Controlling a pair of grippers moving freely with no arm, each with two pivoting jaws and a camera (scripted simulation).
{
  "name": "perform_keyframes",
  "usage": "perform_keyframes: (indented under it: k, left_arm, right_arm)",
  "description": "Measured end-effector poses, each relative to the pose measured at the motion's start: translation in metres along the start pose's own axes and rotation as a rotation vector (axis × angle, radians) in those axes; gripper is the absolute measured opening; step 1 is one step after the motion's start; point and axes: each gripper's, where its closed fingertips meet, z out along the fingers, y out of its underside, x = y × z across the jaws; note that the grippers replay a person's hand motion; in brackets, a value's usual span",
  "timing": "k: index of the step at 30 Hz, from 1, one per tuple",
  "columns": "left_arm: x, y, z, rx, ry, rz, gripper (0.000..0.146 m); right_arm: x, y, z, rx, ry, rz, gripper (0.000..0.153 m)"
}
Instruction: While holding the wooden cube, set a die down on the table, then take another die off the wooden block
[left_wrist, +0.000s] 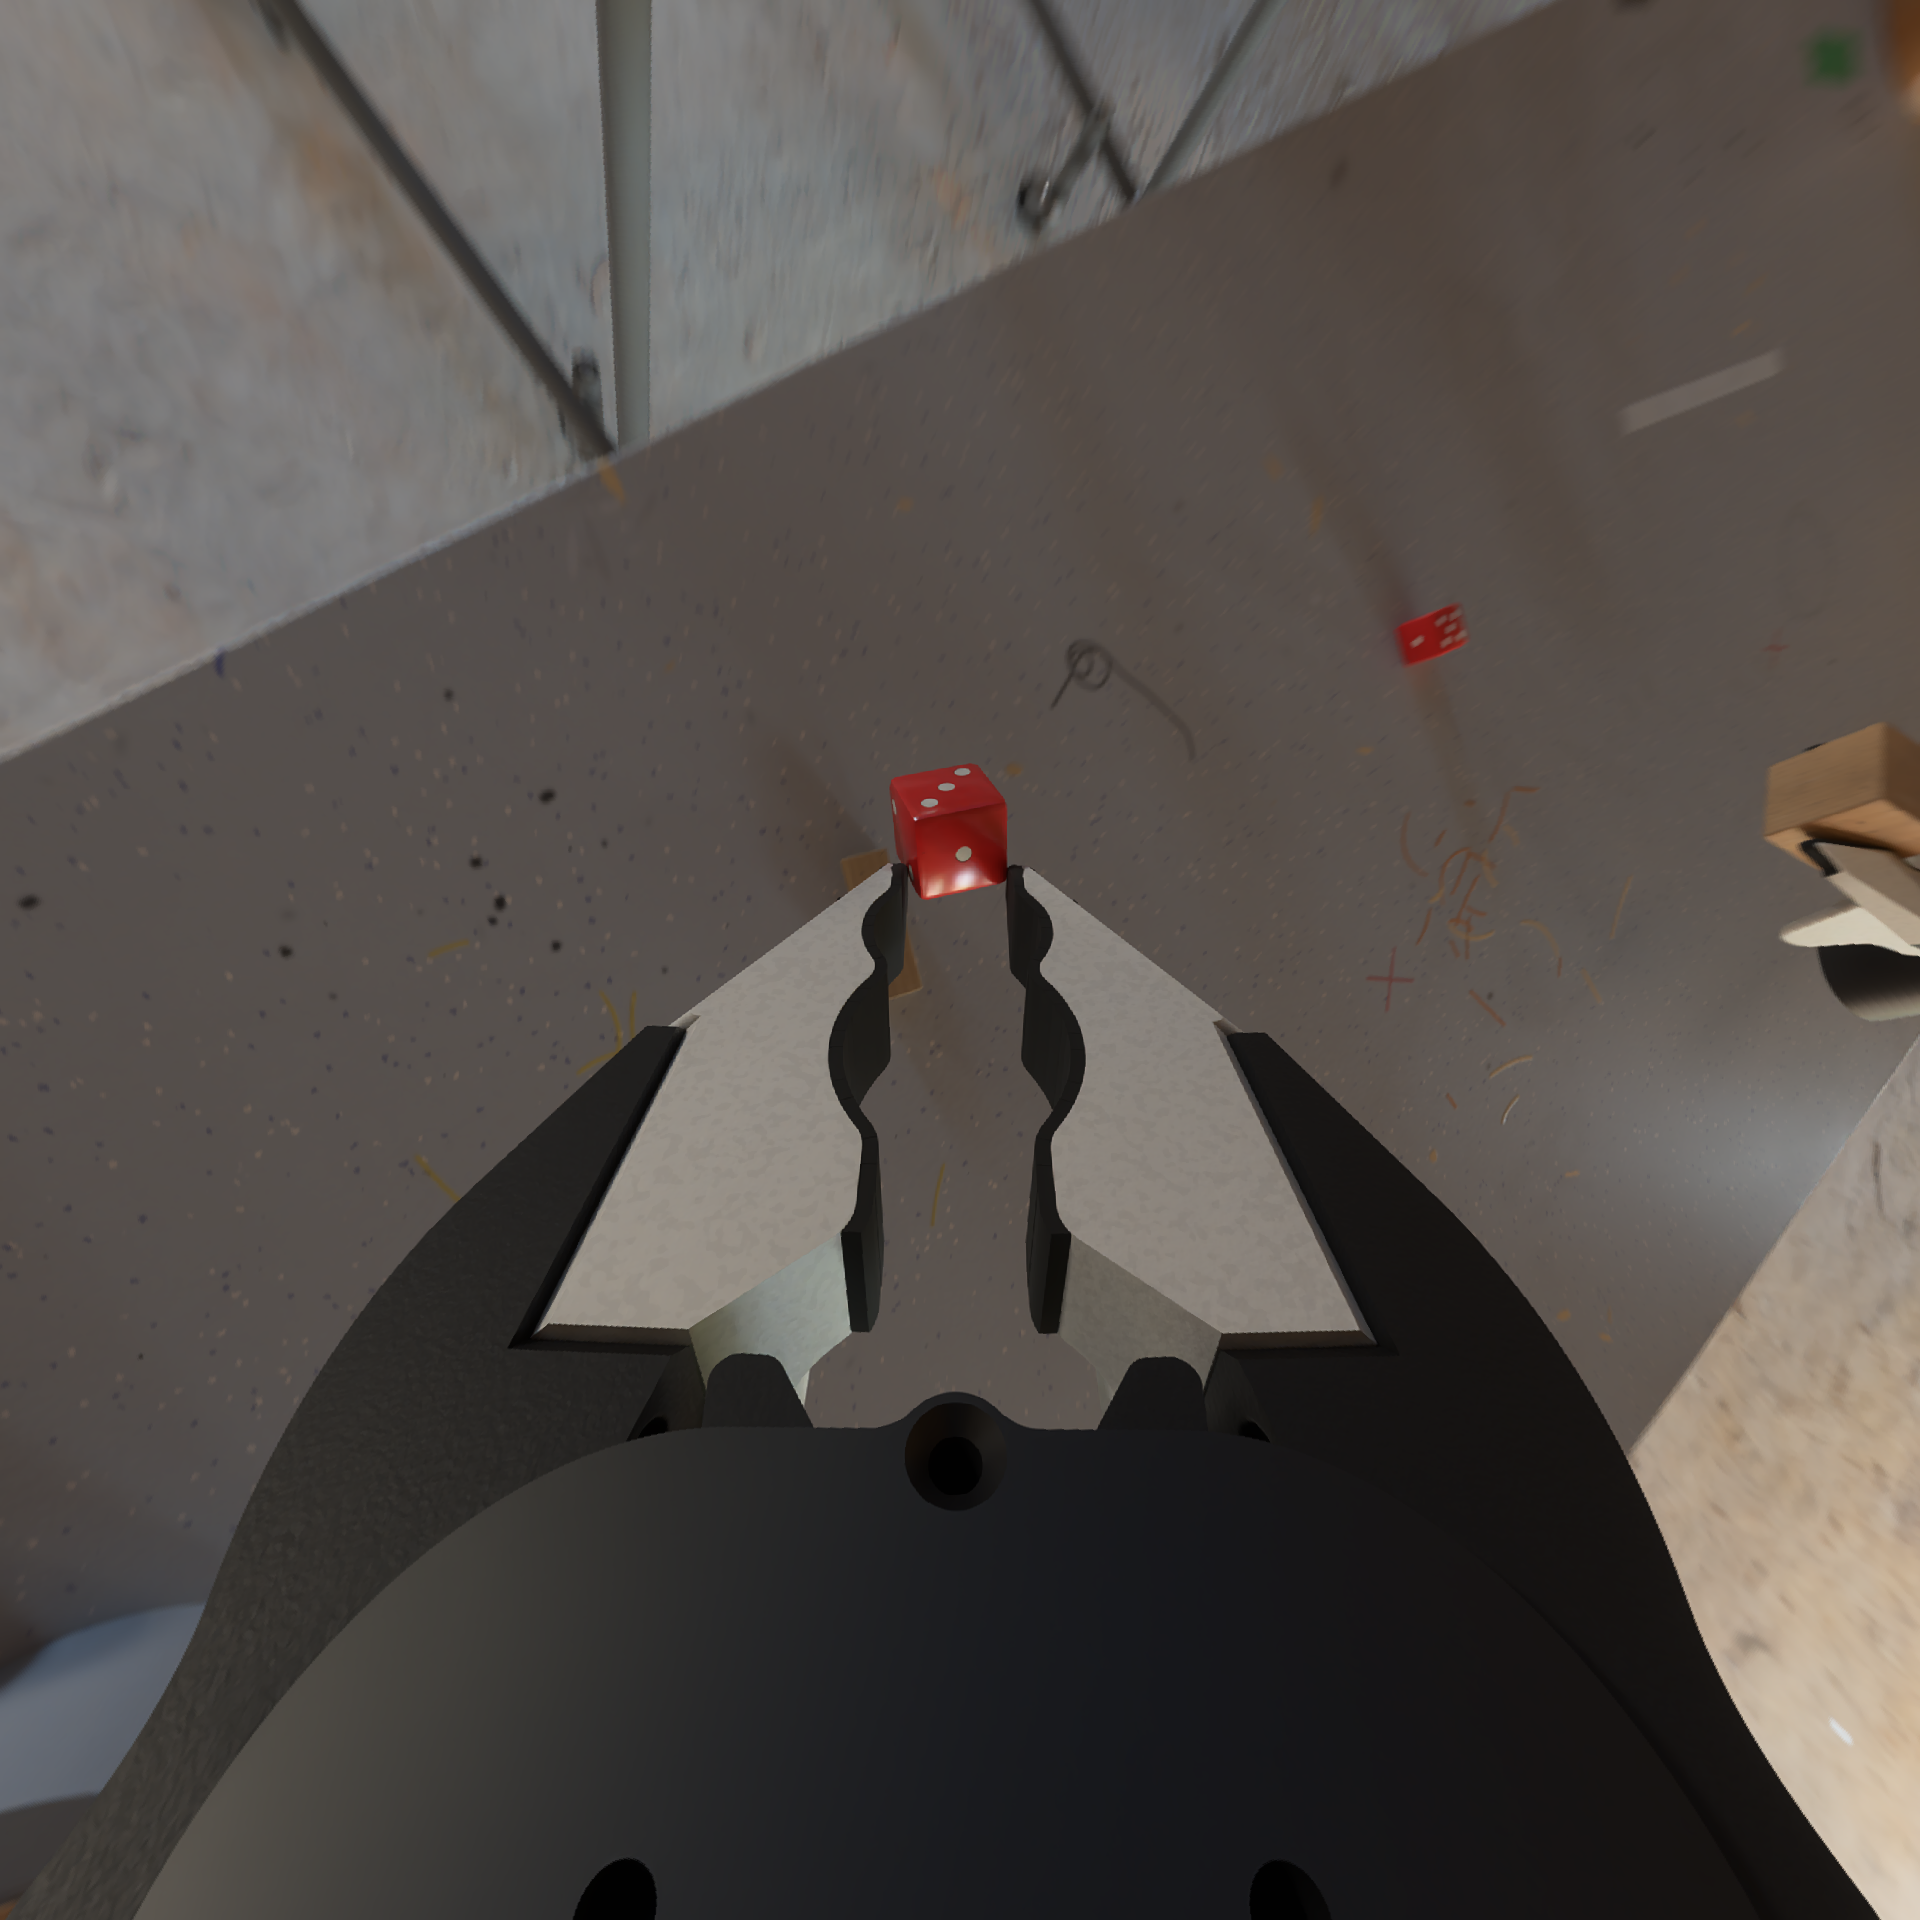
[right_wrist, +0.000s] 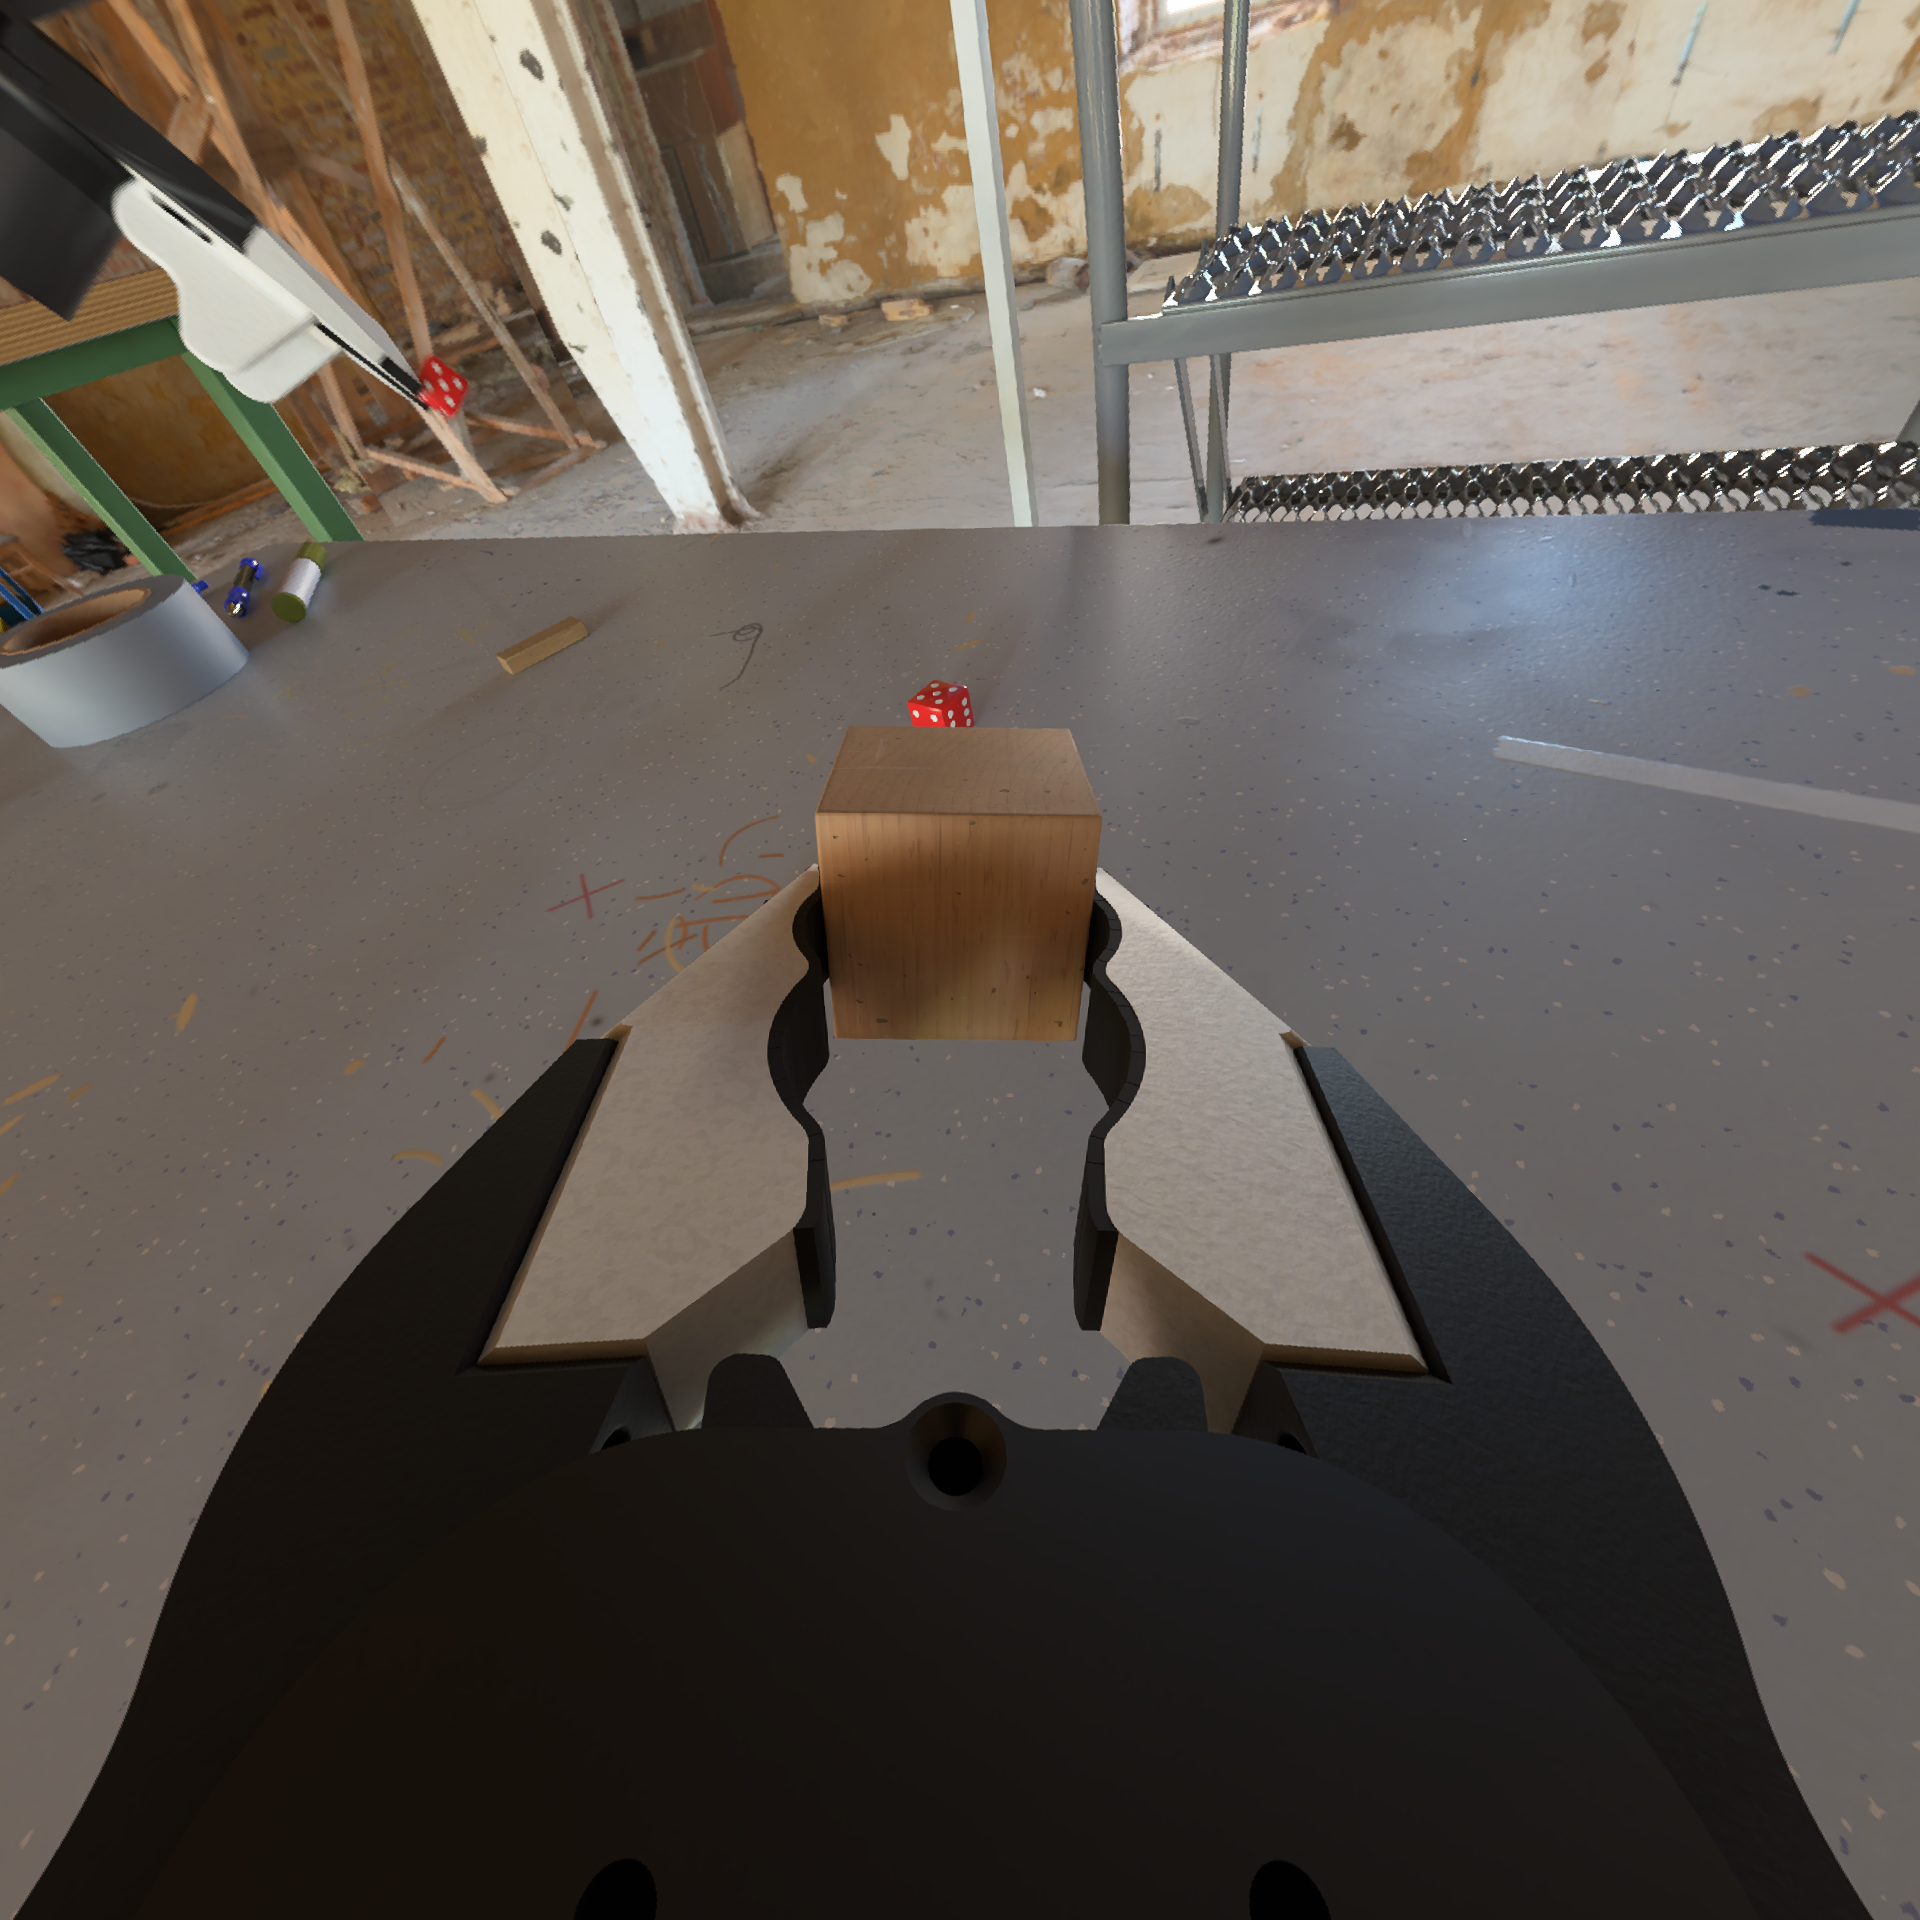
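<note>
the left tool (left_wrist: 954, 871) pinches a red die (left_wrist: 948, 829) by its very tips, high above the bench (left_wrist: 623, 831); a slip would drop it. the right tool (right_wrist: 954, 935) clamps the wooden cube (right_wrist: 956, 894). a second die (right_wrist: 940, 705) lies at twelve o'clock beyond the cube.

Glossy red die (left_wrist: 948, 831), matt grained wooden cube (right_wrist: 958, 904), speckled matt table (right_wrist: 1351, 935).
</note>
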Motion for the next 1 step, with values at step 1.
perform_keyframes:
  k: [1]
  left_arm:
    - [0.0050,-0.0023,-0.0073,0.059,0.009,0.021,0.019]
  right_arm:
    - [-0.0003,0.0001,0.0001,-0.001,0.001,-0.003,0.047]
